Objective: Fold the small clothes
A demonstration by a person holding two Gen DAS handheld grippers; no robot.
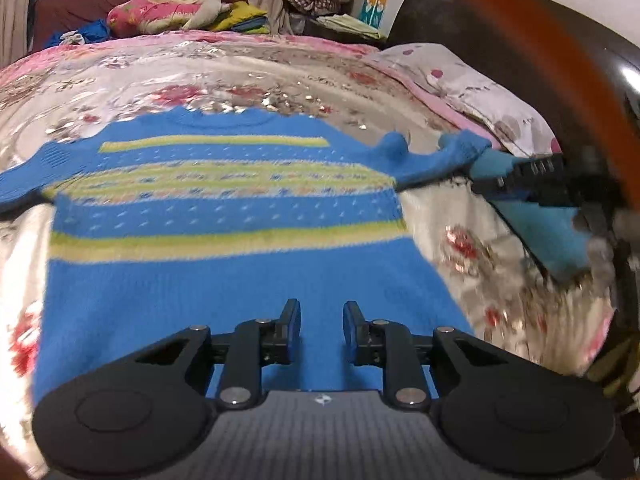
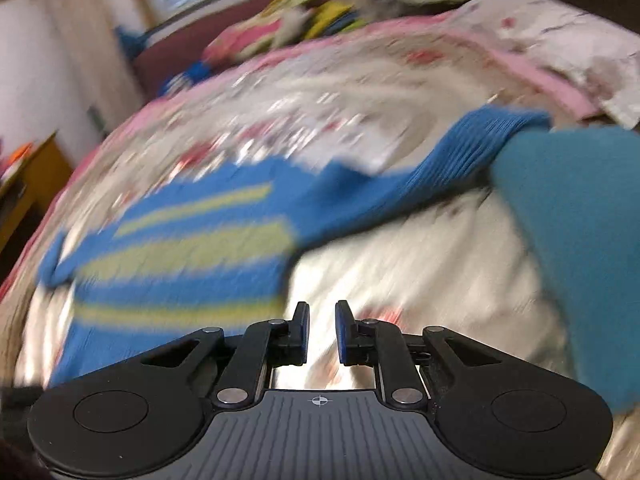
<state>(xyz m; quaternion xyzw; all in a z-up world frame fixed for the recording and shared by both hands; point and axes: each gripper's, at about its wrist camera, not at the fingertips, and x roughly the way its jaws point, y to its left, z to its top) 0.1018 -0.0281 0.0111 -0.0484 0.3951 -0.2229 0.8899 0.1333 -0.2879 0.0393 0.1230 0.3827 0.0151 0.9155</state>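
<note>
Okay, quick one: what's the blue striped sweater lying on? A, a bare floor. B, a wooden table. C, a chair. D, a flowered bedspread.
D: the sweater lies spread flat on the flowered bedspread, with pillows at the far end of the bed.

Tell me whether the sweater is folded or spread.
Spread: the blue knitted sweater with yellow stripes lies flat on the floral bedspread, both sleeves out sideways.

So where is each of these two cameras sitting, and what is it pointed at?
Left wrist: rides the left gripper, angled down over the blue striped sweater on the bed; the right gripper shows at the sleeve.
Right wrist: rides the right gripper, above the bedspread beside the sweater, blurred; a teal sleeve shows.
Shared: sweater, bed, pillow.
</note>
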